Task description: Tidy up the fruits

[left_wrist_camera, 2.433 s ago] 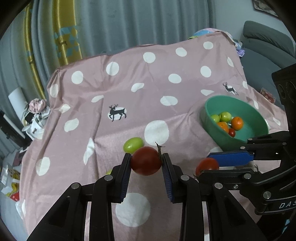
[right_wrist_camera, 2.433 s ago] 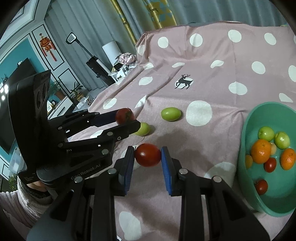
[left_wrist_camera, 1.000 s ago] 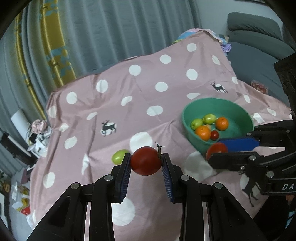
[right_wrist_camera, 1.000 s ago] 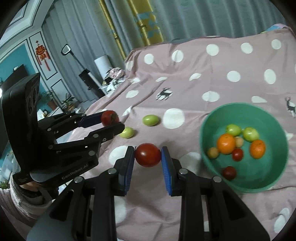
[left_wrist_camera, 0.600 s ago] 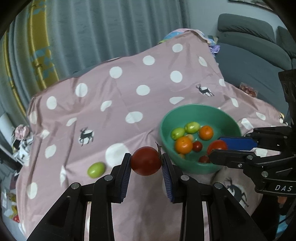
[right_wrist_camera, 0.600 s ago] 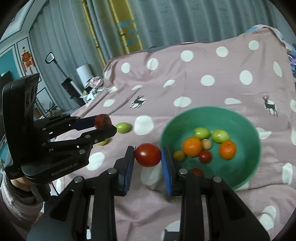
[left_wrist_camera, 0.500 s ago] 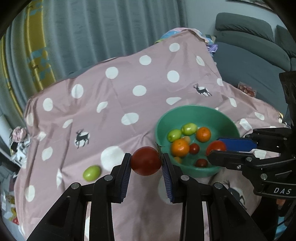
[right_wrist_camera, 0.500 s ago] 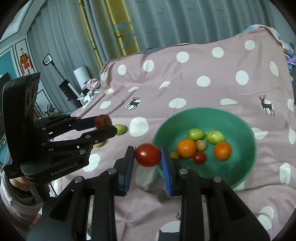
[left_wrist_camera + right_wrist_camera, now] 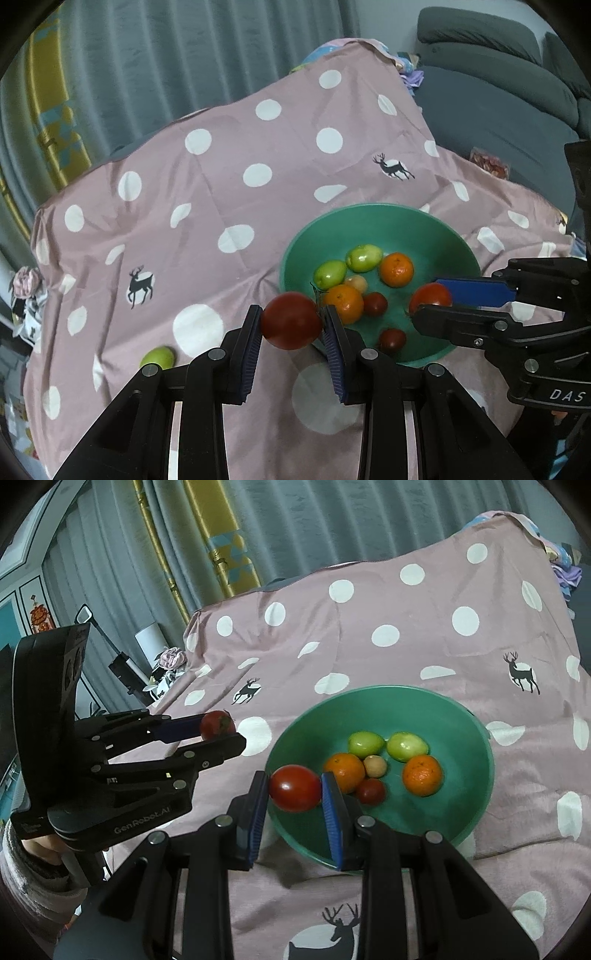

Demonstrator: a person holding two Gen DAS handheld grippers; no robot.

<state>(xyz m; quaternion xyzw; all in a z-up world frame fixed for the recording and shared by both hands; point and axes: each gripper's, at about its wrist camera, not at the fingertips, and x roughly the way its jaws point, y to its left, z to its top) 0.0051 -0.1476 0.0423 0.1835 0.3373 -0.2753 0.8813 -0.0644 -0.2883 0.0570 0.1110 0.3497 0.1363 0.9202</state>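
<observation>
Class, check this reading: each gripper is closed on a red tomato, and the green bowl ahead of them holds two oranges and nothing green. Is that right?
Not quite. The green bowl does hold green fruit: two green ones lie beside its two oranges, as the right wrist view shows. The rest stands: the left gripper and the right gripper are each closed on a red tomato.
</observation>
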